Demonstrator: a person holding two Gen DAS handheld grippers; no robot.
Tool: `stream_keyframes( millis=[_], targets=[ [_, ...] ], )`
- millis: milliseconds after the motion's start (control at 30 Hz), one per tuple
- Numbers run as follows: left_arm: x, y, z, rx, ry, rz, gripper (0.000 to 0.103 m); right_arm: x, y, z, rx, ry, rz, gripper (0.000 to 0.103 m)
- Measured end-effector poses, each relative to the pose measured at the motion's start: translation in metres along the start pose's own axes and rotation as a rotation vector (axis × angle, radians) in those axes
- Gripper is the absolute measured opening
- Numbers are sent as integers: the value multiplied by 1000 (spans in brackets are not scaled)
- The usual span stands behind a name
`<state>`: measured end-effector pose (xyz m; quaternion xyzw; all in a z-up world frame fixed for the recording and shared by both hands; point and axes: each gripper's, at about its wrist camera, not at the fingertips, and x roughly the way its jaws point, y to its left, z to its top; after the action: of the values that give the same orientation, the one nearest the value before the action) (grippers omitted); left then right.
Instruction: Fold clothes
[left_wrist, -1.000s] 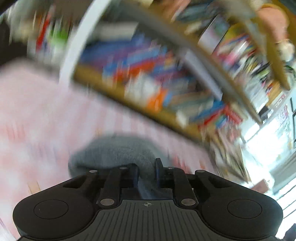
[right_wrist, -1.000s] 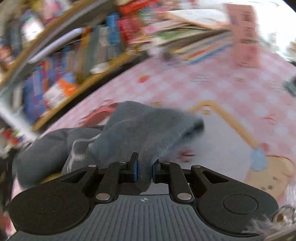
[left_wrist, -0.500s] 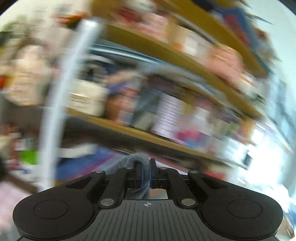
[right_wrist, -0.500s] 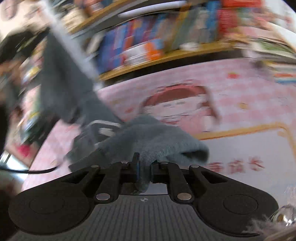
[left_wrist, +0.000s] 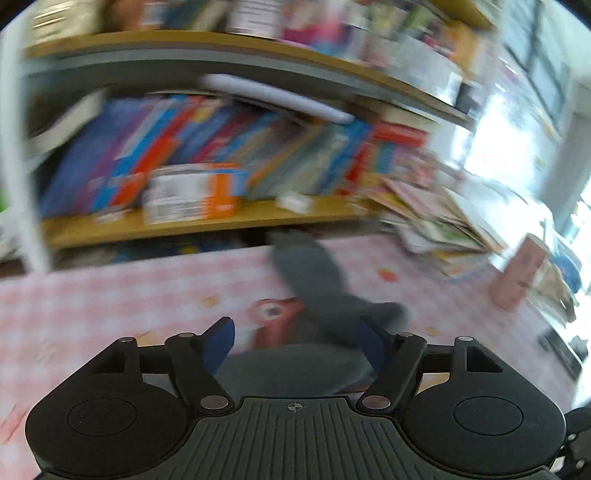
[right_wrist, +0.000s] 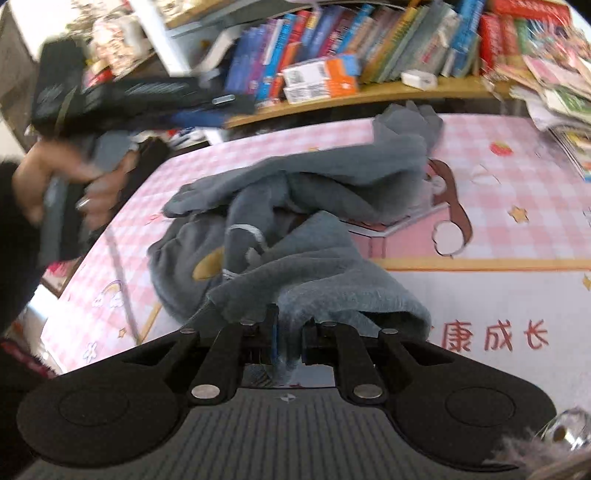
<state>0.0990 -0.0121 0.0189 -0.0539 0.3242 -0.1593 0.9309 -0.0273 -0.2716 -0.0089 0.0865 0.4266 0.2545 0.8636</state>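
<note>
A grey fleece garment (right_wrist: 295, 206) lies crumpled on the pink checked table cover (right_wrist: 498, 177), one sleeve stretched toward the shelf. My right gripper (right_wrist: 290, 334) is shut on a fold of its near edge. In the left wrist view my left gripper (left_wrist: 295, 341) has its jaws opening wide above the garment (left_wrist: 314, 280); the grey cloth lies below and beyond the blue pads, and neither pad presses on it. The left gripper (right_wrist: 221, 107) also shows at the upper left of the right wrist view, held by a person's hand (right_wrist: 74, 177).
A wooden bookshelf (right_wrist: 369, 92) packed with books runs along the far edge of the table. Loose magazines (right_wrist: 554, 85) are piled at the right. A pink box (left_wrist: 517, 277) stands on the table at the right in the left wrist view.
The left gripper, shut on grey cloth in both earlier frames, has opened and let it go while swinging toward the table. The right gripper kept its hold and the garment spread out on the cover.
</note>
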Motion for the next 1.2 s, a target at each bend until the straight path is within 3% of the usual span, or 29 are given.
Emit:
stream_keyframes(
  millis=[167, 333, 567, 800, 1033, 1067, 1133, 1167, 1200],
  targets=[
    [-26, 50, -41, -164, 32, 159, 77, 5, 1, 2, 4, 16, -22, 11],
    [-38, 72, -76, -231, 106, 231, 77, 10, -5, 7, 50, -2, -105, 12],
    [-30, 69, -97, -223, 180, 242, 77, 17, -25, 14, 175, -34, -265, 13],
    [-22, 77, -108, -258, 216, 256, 77, 11, -32, 10, 200, -80, -399, 17],
    [-5, 66, -108, -221, 250, 213, 73, 9, -38, 4, 238, -70, -436, 23],
    [-4, 64, -107, -216, 249, 214, 71, 9, -39, 3, 241, -69, -438, 24],
    [-4, 62, -107, -211, 245, 196, 54, 9, -39, 2, 246, -66, -439, 25],
    [-4, 61, -107, -209, 243, 184, 32, 10, -38, 2, 247, -63, -437, 26],
    [-5, 62, -107, -217, 243, 157, 25, 10, -38, 1, 247, -60, -437, 26]
  ],
)
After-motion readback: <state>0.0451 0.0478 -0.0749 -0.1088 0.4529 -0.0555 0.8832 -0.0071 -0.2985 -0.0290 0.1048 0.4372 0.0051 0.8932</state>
